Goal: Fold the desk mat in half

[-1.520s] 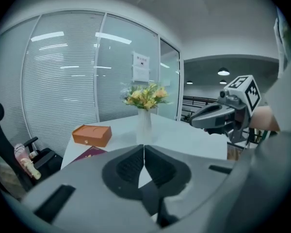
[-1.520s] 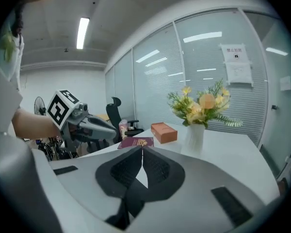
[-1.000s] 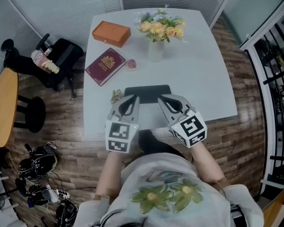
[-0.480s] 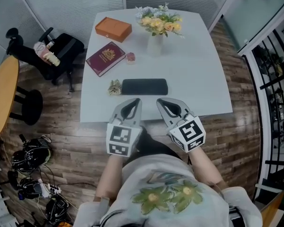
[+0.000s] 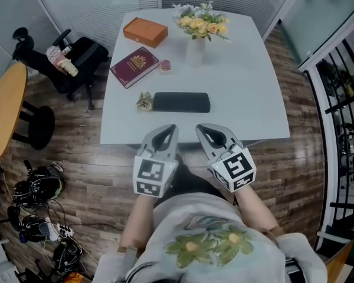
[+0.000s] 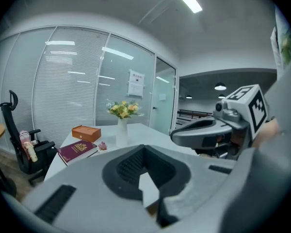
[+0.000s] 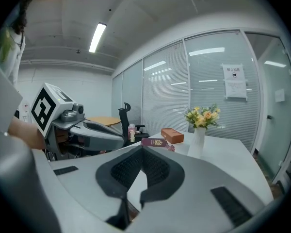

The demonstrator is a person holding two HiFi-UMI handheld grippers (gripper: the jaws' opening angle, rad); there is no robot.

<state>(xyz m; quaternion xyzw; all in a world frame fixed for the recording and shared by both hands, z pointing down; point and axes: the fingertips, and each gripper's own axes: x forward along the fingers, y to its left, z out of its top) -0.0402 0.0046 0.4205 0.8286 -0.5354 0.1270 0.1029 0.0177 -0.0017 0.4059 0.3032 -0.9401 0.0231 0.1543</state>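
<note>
Currently, the folded desk mat (image 5: 181,102) lies near the desk's (image 5: 248,87) front edge. Its long axis runs parallel to that edge, with its ends pointing to the left and right edges. The left gripper (image 5: 167,131) and right gripper (image 5: 202,130) are each pressed together and empty, and are held off the front edge. A second ago their tips reached the mat.

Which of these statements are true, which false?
1. The desk mat lies on the white table. True.
2. The left gripper holds the mat. False: it is shut on nothing, apart from the mat.
3. The right gripper has its fingers wide apart. False: they are together.
4. The orange box sits on the maroon book. False: they lie apart.
5. The flower vase stands on the table's far side. True.
</note>
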